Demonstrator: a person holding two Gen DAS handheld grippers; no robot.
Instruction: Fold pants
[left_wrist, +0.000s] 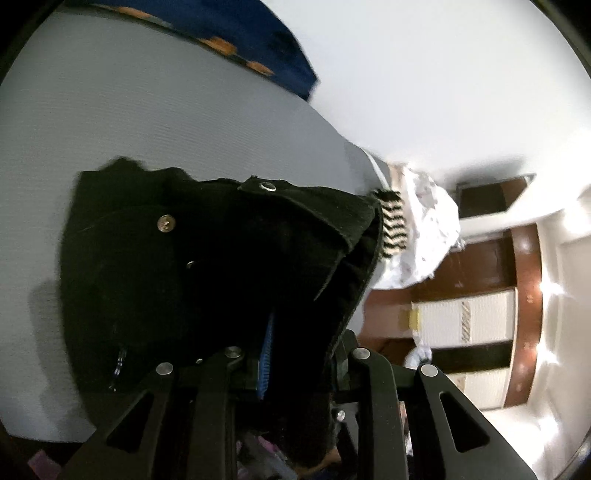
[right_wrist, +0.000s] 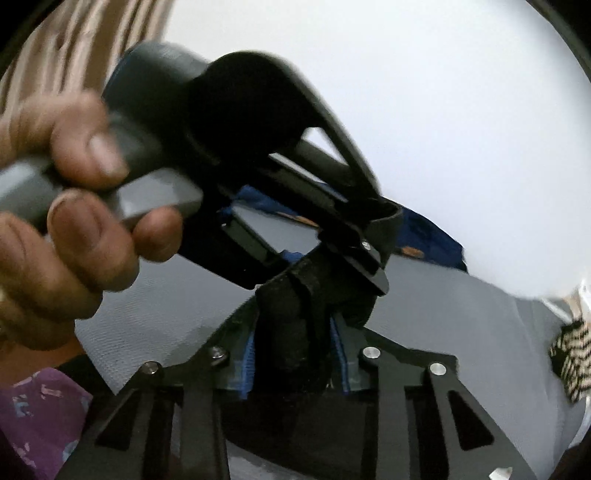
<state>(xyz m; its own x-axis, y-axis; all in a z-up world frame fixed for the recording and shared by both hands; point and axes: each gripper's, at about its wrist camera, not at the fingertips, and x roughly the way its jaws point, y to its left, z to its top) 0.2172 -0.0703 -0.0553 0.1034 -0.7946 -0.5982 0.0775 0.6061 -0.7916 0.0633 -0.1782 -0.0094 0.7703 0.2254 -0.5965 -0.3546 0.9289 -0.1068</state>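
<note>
A: Progress? Early, it is judged. The black pants (left_wrist: 207, 258) are bunched and lifted over the grey bed sheet (left_wrist: 147, 122); no flat fold is seen.

B: Left gripper (left_wrist: 295, 369)?

A: Narrow, clamped on the waistband, angled down.

B: Right gripper (right_wrist: 295, 354)?

A: Closed on a black fabric fold beside the other tool, which is held by the left hand (right_wrist: 55, 221). Angled down too.

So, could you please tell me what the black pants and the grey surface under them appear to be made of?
The black pants look like heavy matte woven cotton, probably denim: visible seam stitching, a metal button and rivets, stiff folds. The grey surface looks like a finely ribbed fabric sheet or mat, matte; the faint parallel lines suggest a weave, though blur leaves it open.
</note>
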